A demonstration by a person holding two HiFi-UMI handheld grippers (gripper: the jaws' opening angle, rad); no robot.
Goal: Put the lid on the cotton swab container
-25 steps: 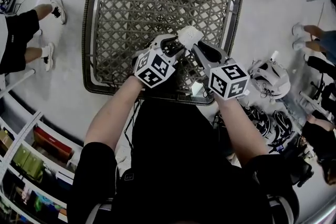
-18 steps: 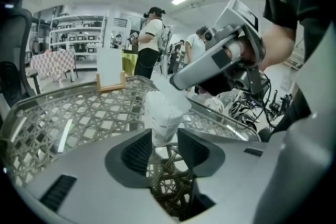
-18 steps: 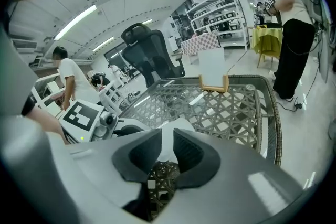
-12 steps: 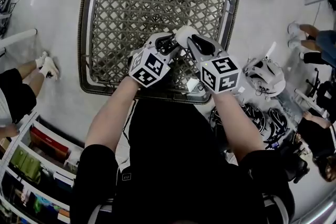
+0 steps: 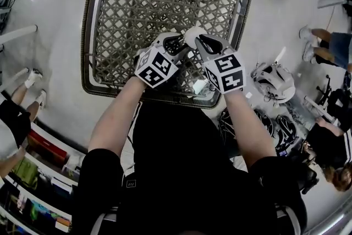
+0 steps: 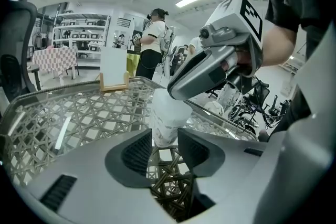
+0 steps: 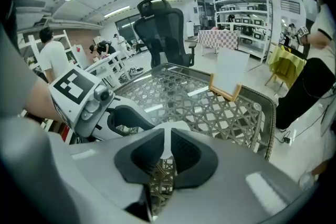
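**Step in hand:** fitting the lid. Both tools meet above the near part of the lattice counter [image 5: 126, 8], clear of its surface.

**Left tool** [image 6: 165, 135]: the jaws stand fairly wide and have just closed in a little. The pads sit against either side of the lower end of the cotton swab container [image 6: 167, 110]. The container is a pale, translucent tub, held roughly upright in the air and not resting on the counter.

**Right tool** [image 7: 167, 139]: the jaws are narrow, nipped on a thin edge of the white lid [image 7: 172, 127]. This tool comes in from the right and sits over the container's top, so the lid lies at the mouth. No view shows whether it is fully seated, because the right tool covers the joint.

**Assessment:** the task appears near its end. The lid is at the mouth but not confirmed closed.

**Next move calls for:** the left tool to keep the container steady while the right presses or turns the lid square onto the rim. A tilted lid would likely catch on one side. The right tool should let go only once the lid sits flat, and the container can then go down on the counter.
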